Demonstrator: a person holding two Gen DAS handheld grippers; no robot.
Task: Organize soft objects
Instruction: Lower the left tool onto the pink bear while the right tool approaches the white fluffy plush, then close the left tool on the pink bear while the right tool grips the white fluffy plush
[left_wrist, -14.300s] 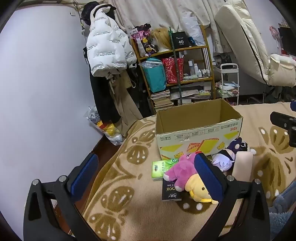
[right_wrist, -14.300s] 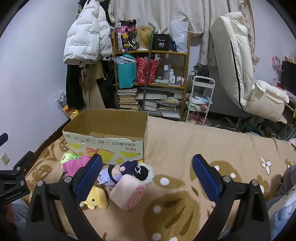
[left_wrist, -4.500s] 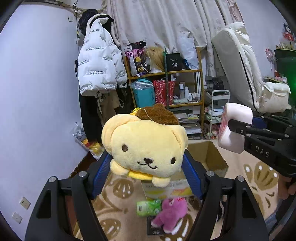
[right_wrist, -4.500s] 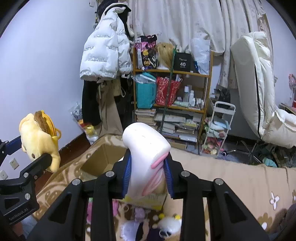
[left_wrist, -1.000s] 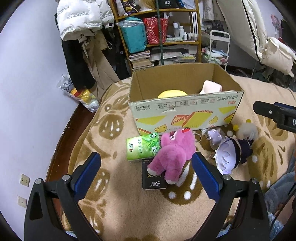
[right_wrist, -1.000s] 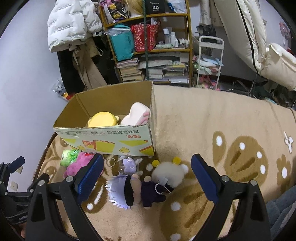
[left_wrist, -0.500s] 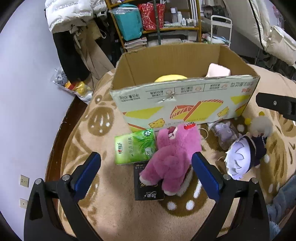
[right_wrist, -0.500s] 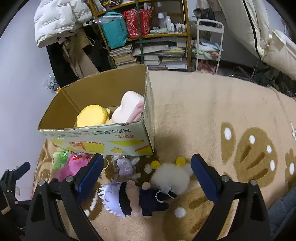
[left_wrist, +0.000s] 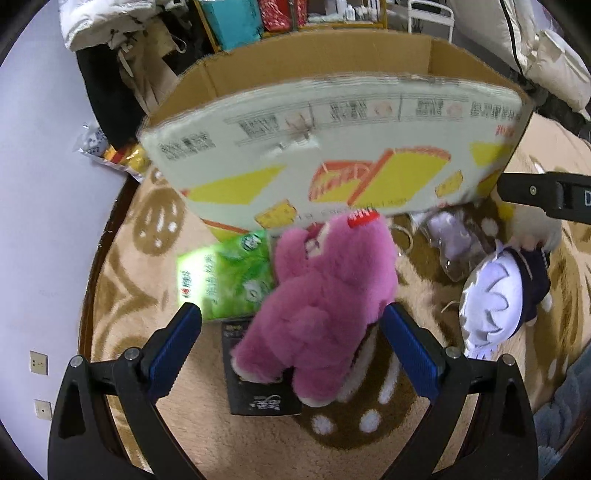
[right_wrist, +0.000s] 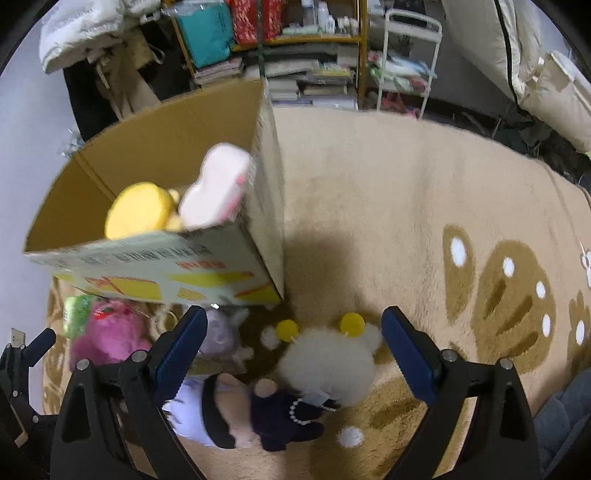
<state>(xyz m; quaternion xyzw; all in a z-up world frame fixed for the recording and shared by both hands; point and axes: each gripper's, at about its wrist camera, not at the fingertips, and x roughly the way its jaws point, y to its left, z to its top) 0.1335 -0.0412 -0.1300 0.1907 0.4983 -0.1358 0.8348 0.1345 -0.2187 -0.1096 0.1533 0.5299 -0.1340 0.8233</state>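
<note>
Now, in the left wrist view, the left gripper (left_wrist: 291, 343) is wide open around the pink bear (left_wrist: 325, 302) in the middle of the frame. It may pinch the green pack (left_wrist: 221, 280) too.

Lower middle of the right wrist view, the right gripper (right_wrist: 293, 347) hangs open over the white fluffy toy (right_wrist: 328, 363). The dark doll (right_wrist: 284, 417) touching it could snag. The box (right_wrist: 207, 258) fills the upper left.

Yellow plush (right_wrist: 138, 208) and pink roll cushion (right_wrist: 218, 195) now inside box (right_wrist: 155, 258); both tools emptied, lowered toward remaining toys.

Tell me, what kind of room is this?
Probably a lived-in bedroom or living room: a crowded shelf of books and bottles, a puffy coat hanging up, a patterned blanket with soft toys.
</note>
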